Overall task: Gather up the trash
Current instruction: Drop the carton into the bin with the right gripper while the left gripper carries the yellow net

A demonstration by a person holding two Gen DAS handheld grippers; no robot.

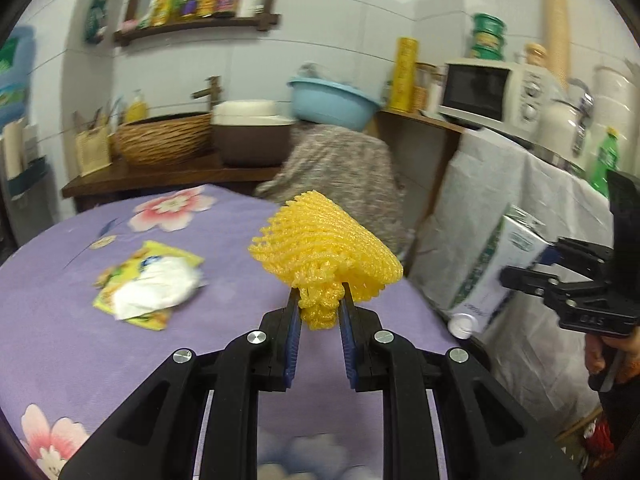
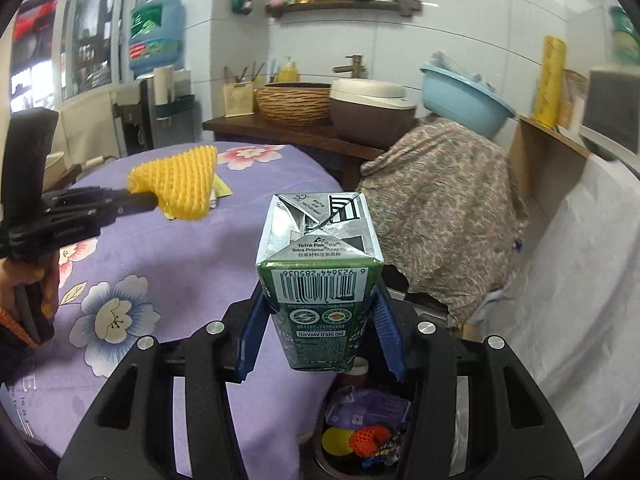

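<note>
My left gripper (image 1: 319,300) is shut on a yellow foam fruit net (image 1: 326,254) and holds it above the purple flowered tablecloth (image 1: 60,320). It also shows in the right wrist view (image 2: 154,200) with the net (image 2: 180,182). My right gripper (image 2: 318,308) is shut on a green drink carton (image 2: 318,276), held upside down off the table's right edge, above a trash bin (image 2: 364,436) that holds wrappers. The carton (image 1: 496,272) and right gripper (image 1: 520,276) show at the right of the left wrist view. A yellow wrapper with a white tissue (image 1: 150,284) lies on the table.
A chair draped in flowered cloth (image 2: 440,216) stands beyond the table. A wooden counter (image 2: 288,130) behind holds a woven basket (image 2: 294,104), a brown basin and a blue bowl (image 2: 464,96). A white-covered stand (image 1: 500,184) with a microwave (image 1: 492,90) is at the right.
</note>
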